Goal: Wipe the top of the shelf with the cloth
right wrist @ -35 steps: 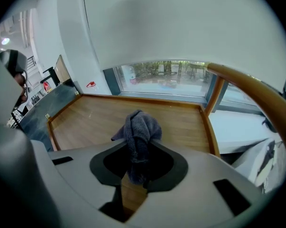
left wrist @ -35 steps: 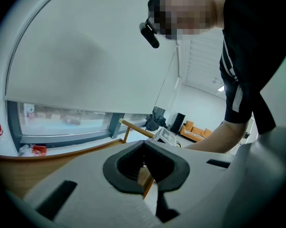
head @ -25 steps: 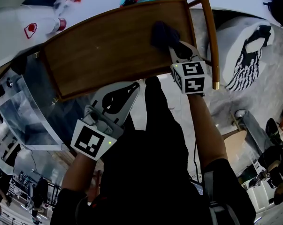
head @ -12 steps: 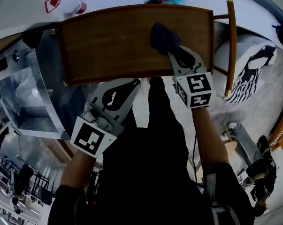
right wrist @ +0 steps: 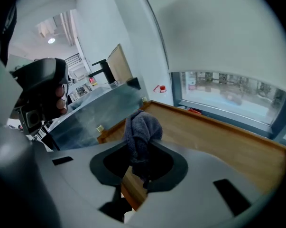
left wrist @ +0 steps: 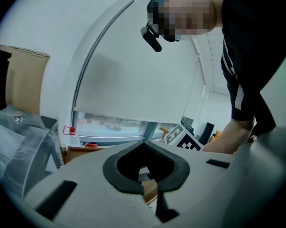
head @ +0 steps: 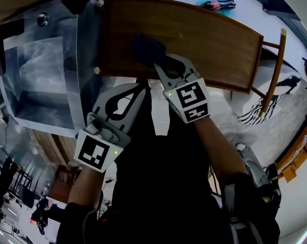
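The shelf [head: 204,34] top is warm brown wood with fine grain and a darker rim; the cloth [right wrist: 142,129] is dusky blue-grey; the right gripper [head: 161,69] and left gripper [head: 139,89] are pale grey, jaws lined black, each with black-and-white square markers; the side panel [head: 41,75] is translucent grey; the person's shirt [head: 163,187] is black.

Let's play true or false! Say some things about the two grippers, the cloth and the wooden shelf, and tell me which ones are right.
1. The right gripper pinches the cloth. True.
2. The cloth is bright yellow. False: it is dark blue-grey.
3. The left gripper holds a bottle. False: its jaws are together with nothing between them.
4. The cloth is over the wooden shelf top. True.
5. The left gripper is over the shelf top too. False: it is off the near edge.
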Demonstrator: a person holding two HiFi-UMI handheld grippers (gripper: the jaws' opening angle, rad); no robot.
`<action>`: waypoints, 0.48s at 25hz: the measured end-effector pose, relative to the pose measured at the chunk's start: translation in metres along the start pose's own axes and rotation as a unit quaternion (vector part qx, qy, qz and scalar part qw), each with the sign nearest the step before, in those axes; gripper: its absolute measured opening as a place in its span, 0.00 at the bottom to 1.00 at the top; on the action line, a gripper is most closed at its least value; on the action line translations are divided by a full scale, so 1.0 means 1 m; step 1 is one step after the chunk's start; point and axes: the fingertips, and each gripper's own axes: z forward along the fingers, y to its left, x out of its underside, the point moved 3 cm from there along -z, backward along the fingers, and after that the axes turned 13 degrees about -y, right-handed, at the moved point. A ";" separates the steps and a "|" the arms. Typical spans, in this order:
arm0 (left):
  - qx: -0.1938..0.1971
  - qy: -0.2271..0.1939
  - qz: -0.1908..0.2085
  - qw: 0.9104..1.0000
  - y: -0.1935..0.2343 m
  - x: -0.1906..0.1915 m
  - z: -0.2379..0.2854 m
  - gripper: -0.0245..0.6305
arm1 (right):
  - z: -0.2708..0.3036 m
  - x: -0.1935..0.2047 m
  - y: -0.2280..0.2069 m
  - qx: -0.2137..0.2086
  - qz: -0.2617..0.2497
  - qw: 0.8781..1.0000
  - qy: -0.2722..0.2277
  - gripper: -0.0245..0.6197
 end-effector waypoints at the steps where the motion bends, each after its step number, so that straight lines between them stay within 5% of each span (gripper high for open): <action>1: -0.007 -0.002 -0.001 1.000 0.007 -0.001 -0.008 0.07 | 0.008 -0.001 0.011 -0.009 -0.003 1.000 0.003 0.17; 12: -0.060 -0.021 -0.016 0.998 0.050 0.001 -0.072 0.07 | 0.065 0.010 0.077 -0.060 -0.029 0.997 0.041 0.17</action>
